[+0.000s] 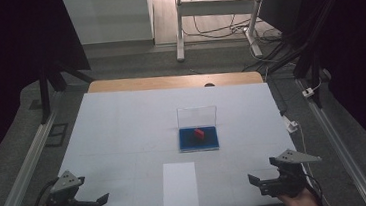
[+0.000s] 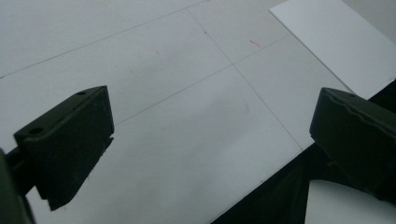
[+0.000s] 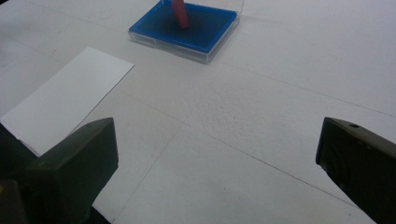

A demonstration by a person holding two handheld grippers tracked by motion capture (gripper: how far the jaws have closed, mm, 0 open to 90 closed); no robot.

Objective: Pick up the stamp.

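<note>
Both grippers, left gripper (image 1: 96, 201) and right gripper (image 1: 256, 183), rested at the worktop's (image 1: 123, 128) near corners with jaws wide apart and empty, well short of the blue case (image 1: 198, 138) holding a red piece (image 1: 199, 131) at mid-worktop, beyond the white card (image 1: 180, 186).

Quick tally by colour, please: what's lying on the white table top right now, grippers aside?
Blue: 1, shallow clear plastic case with blue lining
Red: 1, small red block in that case
White: 1, rectangular white paper sheet at the near edge
Total: 3
</note>
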